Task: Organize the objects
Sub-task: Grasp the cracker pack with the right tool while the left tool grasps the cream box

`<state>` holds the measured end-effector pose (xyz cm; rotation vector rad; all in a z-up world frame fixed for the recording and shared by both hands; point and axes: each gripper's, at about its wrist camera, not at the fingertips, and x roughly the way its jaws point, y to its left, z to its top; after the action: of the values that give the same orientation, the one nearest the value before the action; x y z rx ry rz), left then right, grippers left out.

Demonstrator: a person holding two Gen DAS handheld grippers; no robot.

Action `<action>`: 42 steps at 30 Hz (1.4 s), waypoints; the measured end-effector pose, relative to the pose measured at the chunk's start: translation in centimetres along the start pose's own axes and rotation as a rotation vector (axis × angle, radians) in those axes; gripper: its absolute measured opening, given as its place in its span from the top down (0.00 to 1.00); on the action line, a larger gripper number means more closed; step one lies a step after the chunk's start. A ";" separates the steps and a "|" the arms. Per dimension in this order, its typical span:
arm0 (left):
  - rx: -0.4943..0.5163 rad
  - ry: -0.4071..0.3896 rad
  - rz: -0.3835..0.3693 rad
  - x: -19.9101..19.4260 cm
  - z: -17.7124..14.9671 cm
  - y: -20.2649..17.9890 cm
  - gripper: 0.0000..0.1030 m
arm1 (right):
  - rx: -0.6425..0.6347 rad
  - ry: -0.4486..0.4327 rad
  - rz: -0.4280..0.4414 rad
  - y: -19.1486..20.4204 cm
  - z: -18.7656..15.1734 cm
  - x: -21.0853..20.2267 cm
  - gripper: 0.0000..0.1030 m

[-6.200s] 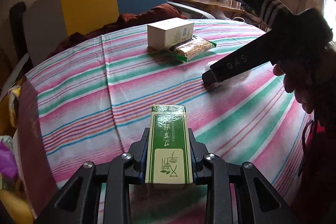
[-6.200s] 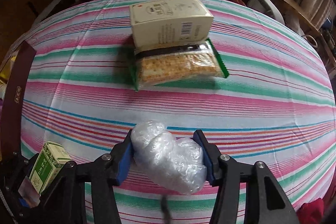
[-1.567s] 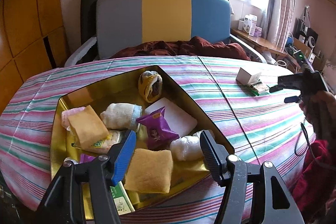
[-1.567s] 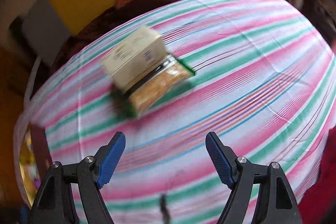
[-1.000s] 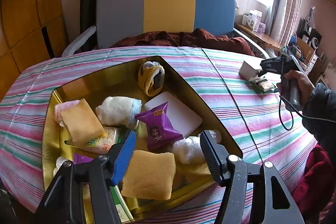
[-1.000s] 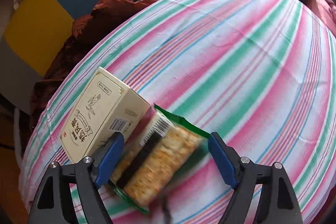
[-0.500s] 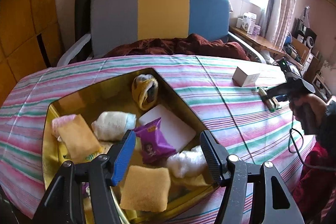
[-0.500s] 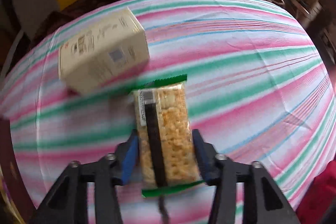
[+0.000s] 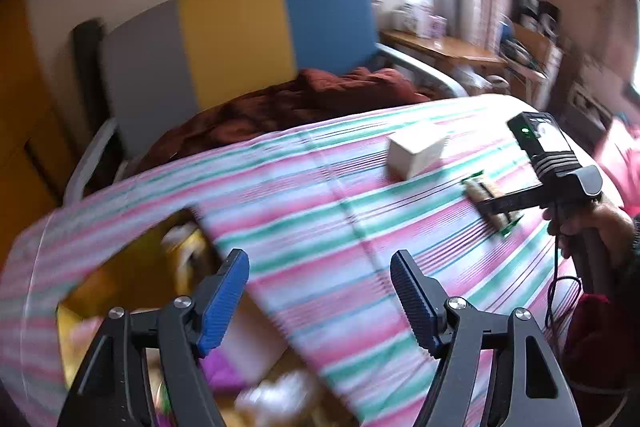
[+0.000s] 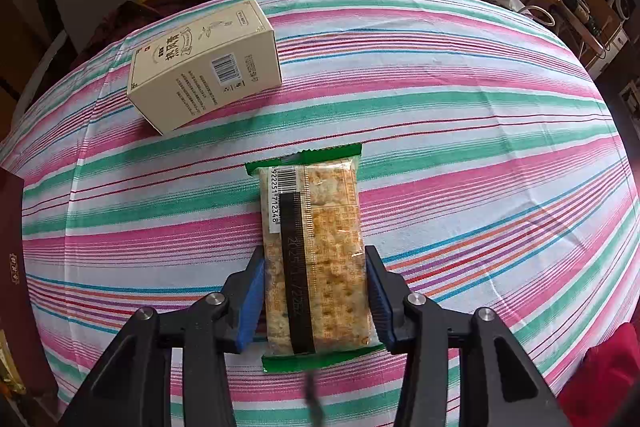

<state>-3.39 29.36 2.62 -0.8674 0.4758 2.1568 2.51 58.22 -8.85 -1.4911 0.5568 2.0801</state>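
Note:
A clear cracker packet [image 10: 316, 247] with green ends lies on the striped cloth, and my right gripper [image 10: 315, 293] is shut on its near half, pads pressing both long sides. The left wrist view shows the same packet [image 9: 490, 205] under that gripper, a hand behind it. A cream box [image 10: 206, 65] lies just beyond the packet, apart from it, also seen as the cream box [image 9: 416, 155]. My left gripper [image 9: 320, 291] hangs over the cloth at the gold tray's [image 9: 132, 279] right edge, its jaws opening with nothing between them. The tray's contents are blurred.
A grey, yellow and blue chair back [image 9: 236, 35] with a dark red blanket [image 9: 304, 99] stands behind the table. A wooden shelf [image 9: 444, 47] with small boxes runs along the window. A dark red tray edge [image 10: 12, 267] shows at the left of the right wrist view.
My right gripper closed on the cracker packet and swung it lengthwise, away from the box. My left gripper rose and swung right off the tray, its jaws widening.

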 end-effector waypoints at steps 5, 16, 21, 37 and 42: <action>0.151 0.006 -0.041 4.6 4.0 -4.0 0.28 | 0.016 0.014 0.012 -0.7 0.3 -0.2 0.54; 0.368 0.058 -0.121 16.1 10.1 -10.1 0.22 | -0.003 0.028 0.010 -1.0 0.7 0.3 0.51; 0.416 0.096 -0.141 20.6 11.6 -11.6 0.16 | -0.006 0.031 0.012 -0.8 1.1 0.6 0.50; 0.232 0.188 -0.155 23.7 10.8 -10.8 0.50 | -0.062 0.000 0.002 0.1 1.7 1.0 0.56; 0.090 0.188 -0.125 19.9 7.2 -8.8 0.50 | -0.089 -0.015 0.005 0.6 1.7 1.1 0.56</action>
<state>-9.55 49.23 -7.00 -1.0268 0.5913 1.9350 0.59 58.98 -9.35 -1.5230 0.4678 2.1435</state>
